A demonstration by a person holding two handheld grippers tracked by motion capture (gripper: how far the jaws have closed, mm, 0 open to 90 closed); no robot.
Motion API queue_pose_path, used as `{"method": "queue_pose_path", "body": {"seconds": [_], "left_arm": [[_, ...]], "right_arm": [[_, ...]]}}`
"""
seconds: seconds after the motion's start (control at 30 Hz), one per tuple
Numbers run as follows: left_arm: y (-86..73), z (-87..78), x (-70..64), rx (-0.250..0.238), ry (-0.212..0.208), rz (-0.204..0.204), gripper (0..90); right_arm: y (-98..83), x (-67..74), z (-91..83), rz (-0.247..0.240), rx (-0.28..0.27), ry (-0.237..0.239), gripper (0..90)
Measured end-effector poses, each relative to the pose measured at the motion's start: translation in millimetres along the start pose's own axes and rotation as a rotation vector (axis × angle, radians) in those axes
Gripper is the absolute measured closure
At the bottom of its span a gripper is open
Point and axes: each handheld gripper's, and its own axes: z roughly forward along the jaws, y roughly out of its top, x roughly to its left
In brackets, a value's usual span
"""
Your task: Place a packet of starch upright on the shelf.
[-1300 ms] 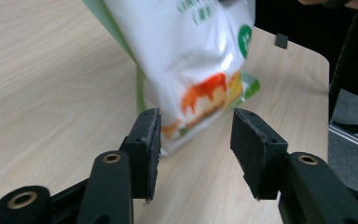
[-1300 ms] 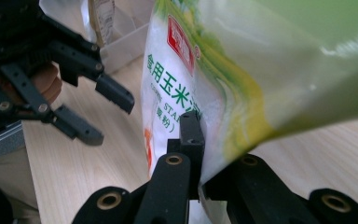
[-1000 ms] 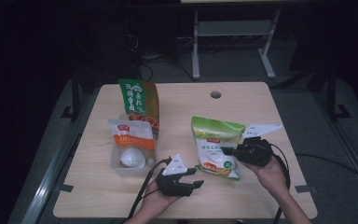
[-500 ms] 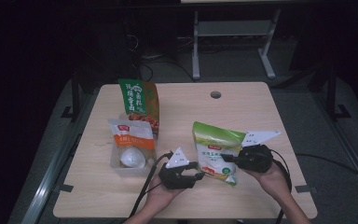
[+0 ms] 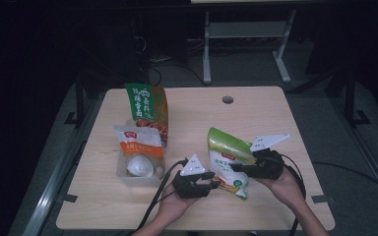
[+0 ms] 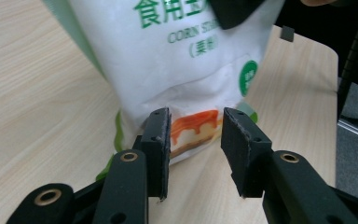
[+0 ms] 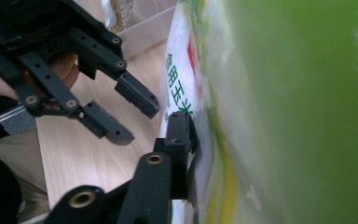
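A white and green corn starch bag [image 5: 225, 153] stands tilted on the wooden table [image 5: 197, 113], near the front. My right gripper [image 5: 237, 168] grips its right side. In the right gripper view one pad [image 7: 182, 135] presses on the bag's printed face [image 7: 186, 84] and the other jaw is hidden behind the bag; these jaws have just been opening a little. My left gripper [image 5: 215, 185] points at the bag's lower end. In the left gripper view [image 6: 196, 147] the bag's bottom edge [image 6: 193, 133] lies between the open pads, untouched; these jaws have just been closing.
A clear plastic box [image 5: 124, 176] at the left holds an orange and white pouch [image 5: 138, 142] and a white round item [image 5: 139, 166]. Behind it stands a green and orange bag [image 5: 147, 109]. A cable hole [image 5: 228, 100] sits near the table's far edge.
The bag has tipped a little lower and my right hand has sunk with it. My left gripper has edged right to the bag's bottom, its jaws narrower.
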Motion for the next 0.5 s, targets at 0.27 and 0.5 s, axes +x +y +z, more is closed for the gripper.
{"method": "queue_pose_path", "body": {"seconds": [0.27,0.5], "left_arm": [[-11.9,-15.2,-5.8,-0.007,0.006,0.010,55.2],[-21.1,-27.3,-10.9,0.002,0.012,0.050,52.4]], "right_arm": [[10.3,1.2,3.6,0.038,-0.014,0.002,88.1],[41.1,9.1,14.9,0.009,-0.024,-0.018,88.4]]}}
